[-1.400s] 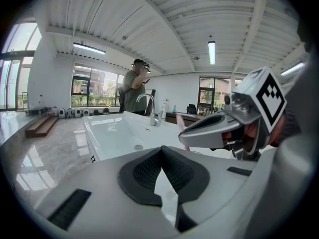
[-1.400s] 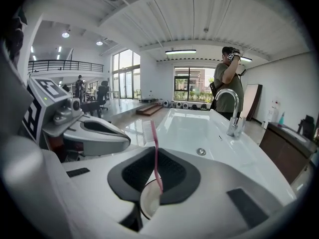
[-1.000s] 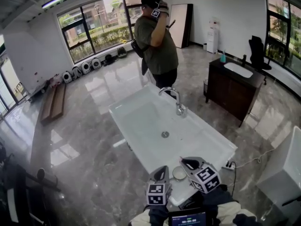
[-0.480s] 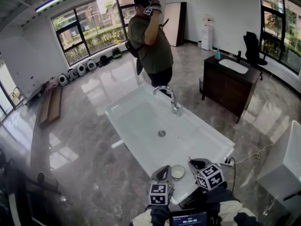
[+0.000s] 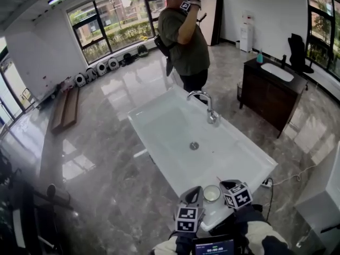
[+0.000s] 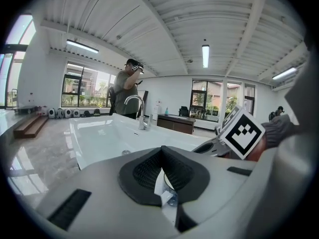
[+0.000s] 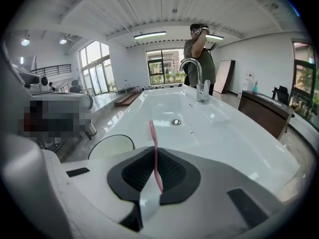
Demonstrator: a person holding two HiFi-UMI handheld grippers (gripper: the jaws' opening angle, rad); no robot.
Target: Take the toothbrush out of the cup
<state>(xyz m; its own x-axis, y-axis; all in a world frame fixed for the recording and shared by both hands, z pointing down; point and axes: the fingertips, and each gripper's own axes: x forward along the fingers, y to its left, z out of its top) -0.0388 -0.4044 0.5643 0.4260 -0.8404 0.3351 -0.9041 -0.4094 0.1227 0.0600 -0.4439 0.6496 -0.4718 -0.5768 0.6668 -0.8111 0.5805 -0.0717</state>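
Both grippers are working at the near corner of the sink point(image 5: 159, 129). Your left gripper point(image 6: 161, 163) has its jaws drawn narrow on a thin white edge, which I take to be the wall of the cup point(image 5: 211, 194). In the head view its tip lies against the cup's left side. That hold makes sense as an anchor: a light cup so near the sink's edge could tip or slide while the brush is drawn out, so you pin it.

Your right gripper point(image 7: 155, 166) has its jaws nearly together on the toothbrush point(image 7: 152, 138). They pinch the pink stem low, so the rest stands up and forward past the pads. I cannot tell which end you hold. Gripping it that way leaves most of its length free to clear the rim.

In the right gripper view the brush stands over the sink, with the cup just to its left and apart from it. In the head view the cup shows nothing inside. So I judge the brush is out, and what is left is to lay it down. The flat rim beside the cup looks nearest; set it well in from the edge, since a thin stem could roll off.
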